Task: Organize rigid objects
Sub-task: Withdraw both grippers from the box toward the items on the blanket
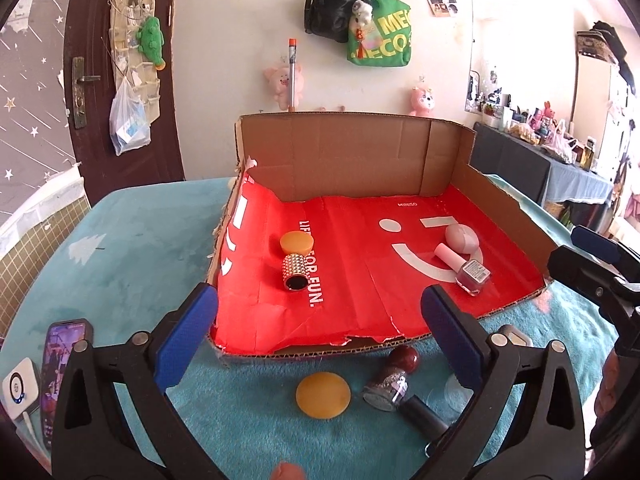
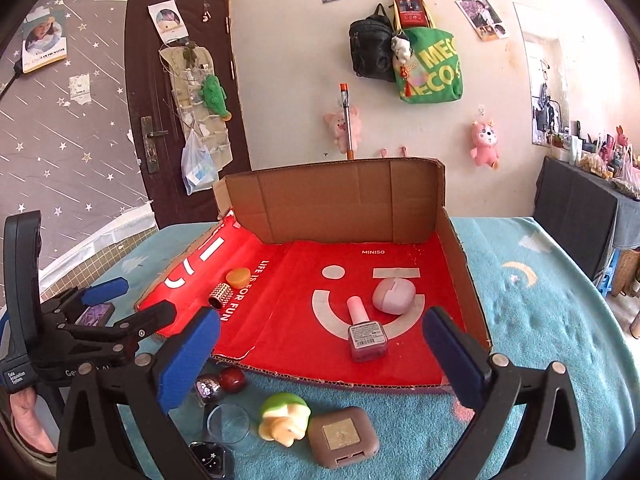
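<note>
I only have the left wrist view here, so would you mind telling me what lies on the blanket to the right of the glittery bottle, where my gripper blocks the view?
Observer: A green and cream toy lies there, in front of the cardboard tray.
Operator: Thank you. Is anything beside it?
Observer: Yes, a brown square compact sits right of the toy, close against it.
Operator: And is the right gripper holding anything?
Observer: No, the right gripper is open and empty, above the tray's front edge.
</note>
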`<state>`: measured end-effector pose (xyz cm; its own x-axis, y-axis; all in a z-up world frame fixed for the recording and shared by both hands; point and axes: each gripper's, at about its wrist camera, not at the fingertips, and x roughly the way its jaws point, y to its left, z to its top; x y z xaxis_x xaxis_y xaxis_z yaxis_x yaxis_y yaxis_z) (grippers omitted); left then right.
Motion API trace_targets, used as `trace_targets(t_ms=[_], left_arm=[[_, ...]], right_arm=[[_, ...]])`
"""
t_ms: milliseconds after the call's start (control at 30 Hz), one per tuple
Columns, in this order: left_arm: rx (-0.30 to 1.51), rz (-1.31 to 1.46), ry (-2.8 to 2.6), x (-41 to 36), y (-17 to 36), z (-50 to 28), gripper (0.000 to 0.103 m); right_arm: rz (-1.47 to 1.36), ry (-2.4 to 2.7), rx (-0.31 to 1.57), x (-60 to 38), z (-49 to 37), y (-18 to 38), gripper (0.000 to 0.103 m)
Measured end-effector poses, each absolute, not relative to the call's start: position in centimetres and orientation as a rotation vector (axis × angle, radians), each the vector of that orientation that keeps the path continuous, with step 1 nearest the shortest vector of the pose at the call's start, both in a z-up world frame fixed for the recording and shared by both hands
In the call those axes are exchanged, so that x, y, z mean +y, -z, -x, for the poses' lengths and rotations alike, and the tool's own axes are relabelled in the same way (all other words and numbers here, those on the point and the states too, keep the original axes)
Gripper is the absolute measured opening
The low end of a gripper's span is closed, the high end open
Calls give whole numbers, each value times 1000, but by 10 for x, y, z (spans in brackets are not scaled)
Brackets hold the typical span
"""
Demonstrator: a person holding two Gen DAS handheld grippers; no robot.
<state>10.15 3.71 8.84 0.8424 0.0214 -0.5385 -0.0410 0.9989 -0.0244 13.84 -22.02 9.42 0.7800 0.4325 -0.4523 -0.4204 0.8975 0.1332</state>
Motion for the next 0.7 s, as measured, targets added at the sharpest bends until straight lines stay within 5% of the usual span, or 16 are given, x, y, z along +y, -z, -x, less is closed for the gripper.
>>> trace_targets(t_ms=[700], left_arm=[[600,35,-25,29,-77,-73,103]], right_arm=[[25,-433,475,-218,-101,-83,103]])
